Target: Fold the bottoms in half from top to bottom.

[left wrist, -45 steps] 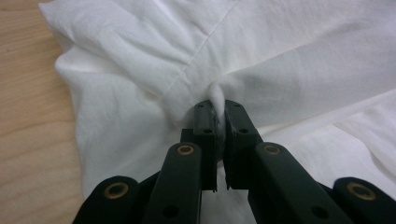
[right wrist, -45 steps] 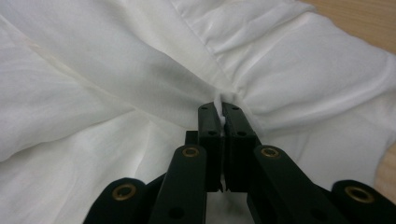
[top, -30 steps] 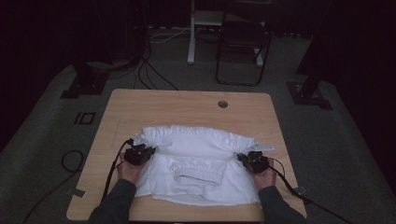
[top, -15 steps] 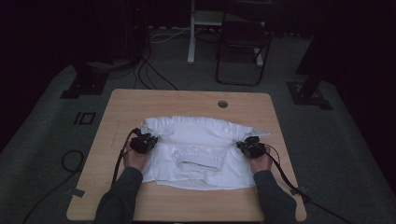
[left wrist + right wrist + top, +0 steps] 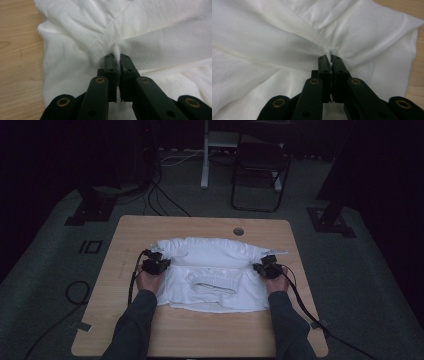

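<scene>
Both hands have carried the folded edge farther up the table since a second ago. One white T-shirt (image 5: 210, 270) is lying mid-table (image 5: 200, 335); its sleeves are tucked out of sight. Left gripper (image 5: 116, 56) and right gripper (image 5: 329, 57) are each pinching a fabric fold.

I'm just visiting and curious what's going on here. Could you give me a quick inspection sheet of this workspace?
Surface: wooden table, a round hole near its far edge.
Job's things: white shirt, partly folded, collar facing up.
Clutter: nothing seen.
Grippers: left gripper and right gripper each pinch a fold of cloth at the shirt's sides, jaws shut.
Cables: one trails from each gripper; more cables on the floor.
Surroundings: dark room, grey carpet, folding chair beyond the table.
</scene>
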### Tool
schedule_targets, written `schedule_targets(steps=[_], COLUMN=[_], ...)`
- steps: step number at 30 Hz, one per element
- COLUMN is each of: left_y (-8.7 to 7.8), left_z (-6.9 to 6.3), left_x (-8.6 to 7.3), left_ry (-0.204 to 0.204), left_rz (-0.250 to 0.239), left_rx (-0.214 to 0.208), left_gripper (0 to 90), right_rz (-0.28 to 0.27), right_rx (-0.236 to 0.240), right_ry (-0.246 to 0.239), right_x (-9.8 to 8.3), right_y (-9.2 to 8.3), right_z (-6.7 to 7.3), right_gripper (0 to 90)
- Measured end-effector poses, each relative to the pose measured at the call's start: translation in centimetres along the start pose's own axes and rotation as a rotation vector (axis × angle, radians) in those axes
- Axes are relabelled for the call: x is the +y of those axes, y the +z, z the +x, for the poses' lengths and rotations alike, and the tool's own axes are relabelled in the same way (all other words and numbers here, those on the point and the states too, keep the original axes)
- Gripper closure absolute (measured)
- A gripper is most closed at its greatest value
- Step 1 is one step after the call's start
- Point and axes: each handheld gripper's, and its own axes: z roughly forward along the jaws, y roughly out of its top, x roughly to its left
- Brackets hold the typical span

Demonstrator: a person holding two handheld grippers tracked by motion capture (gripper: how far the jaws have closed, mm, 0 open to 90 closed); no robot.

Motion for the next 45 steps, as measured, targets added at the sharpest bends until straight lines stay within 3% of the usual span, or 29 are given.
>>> schedule_targets(steps=[4, 7, 12, 15, 18, 21, 25, 26, 27, 29, 31, 36, 41, 45], left_y=[-2.5, -5.3, -9.3, -10.7, -11.6, -12.1, -11.9, -11.7, -11.7, -12.0, -12.3, -10.8, -6.8, -3.9], left_z=[0.5, 0.5, -0.7, -1.1, -1.1, -1.2, -1.7, -1.8, -1.8, -1.8, -2.0, -4.3, -7.2, -9.1], left_x=[1.0, 2.6, 4.7, 4.2, 2.8, 0.8, -2.0, -2.4, -2.7, -2.6, -1.7, 1.0, 1.9, 0.7], left_ry=[-0.038, -0.017, 0.040, 0.060, 0.045, 0.051, 0.048, 0.061, 0.078, 0.078, 0.072, 0.131, 0.174, 0.220], left_rz=[-0.101, -0.195, -0.300, -0.312, -0.312, -0.281, -0.207, -0.184, -0.168, -0.188, -0.210, -0.201, -0.130, -0.046], left_rx=[-0.057, -0.074, -0.078, -0.108, -0.157, -0.183, -0.212, -0.217, -0.202, -0.183, -0.169, -0.177, -0.208, -0.225], left_gripper=[87.2, 87.3, 87.4, 87.4, 87.3, 87.2, 86.0, 82.0, 73.9, 63.8, 60.7, 61.9, 62.5, 65.2], right_rz=[-0.100, -0.197, -0.315, -0.363, -0.357, -0.349, -0.297, -0.279, -0.261, -0.239, -0.273, -0.315, -0.266, -0.194], right_rx=[0.021, 0.040, -0.005, -0.006, 0.003, 0.027, 0.051, 0.066, 0.081, 0.083, 0.082, 0.091, 0.105, 0.115], right_ry=[0.042, 0.048, -0.027, -0.044, -0.088, -0.100, -0.115, -0.117, -0.125, -0.157, -0.157, -0.161, -0.173, -0.162], right_x=[0.4, 1.3, 3.1, 3.1, 1.9, -0.3, -3.6, -4.4, -5.0, -5.4, -4.9, -2.1, 0.0, 0.0], right_y=[-2.0, -4.6, -8.7, -10.6, -11.7, -12.5, -12.5, -12.4, -12.2, -12.1, -12.4, -11.7, -8.0, -5.3], right_z=[-0.5, -0.9, -0.4, -0.2, 0.3, 0.9, 1.6, 1.8, 1.9, 2.1, 2.3, 4.2, 6.6, 7.8], right_gripper=[88.0, 88.0, 88.1, 88.1, 88.0, 88.0, 87.8, 86.3, 80.7, 61.9, 54.8, 54.3, 55.4, 55.9])
